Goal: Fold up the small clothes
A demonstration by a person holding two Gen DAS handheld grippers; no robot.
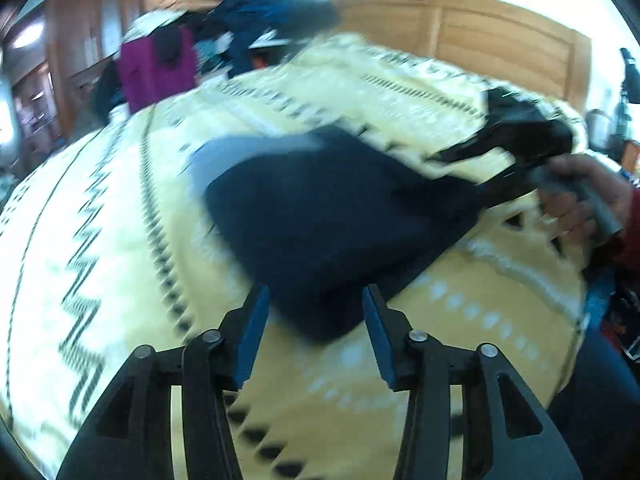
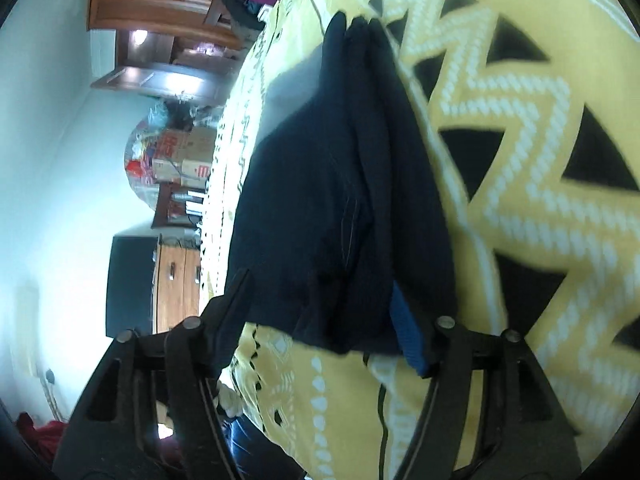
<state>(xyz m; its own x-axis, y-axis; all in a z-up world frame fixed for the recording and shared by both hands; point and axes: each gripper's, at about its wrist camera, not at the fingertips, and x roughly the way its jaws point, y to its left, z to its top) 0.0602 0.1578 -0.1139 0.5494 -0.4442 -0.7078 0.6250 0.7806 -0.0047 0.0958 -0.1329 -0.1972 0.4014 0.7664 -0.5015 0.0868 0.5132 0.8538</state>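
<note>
Navy garment (image 1: 340,216) on yellow blanket (image 1: 460,340) | left gripper (image 1: 316,316) jaws apart | right gripper (image 2: 320,304) jaws apart

A small dark navy garment (image 1: 340,216) lies on the bed, folded into a compact, roughly rectangular bundle. Seen from the right wrist, the garment (image 2: 340,184) shows several stacked layers along one long edge and a faint stitched seam down its middle. A paler, greyish patch shows at its far end. Its surface looks smooth, though blurred.
</note>
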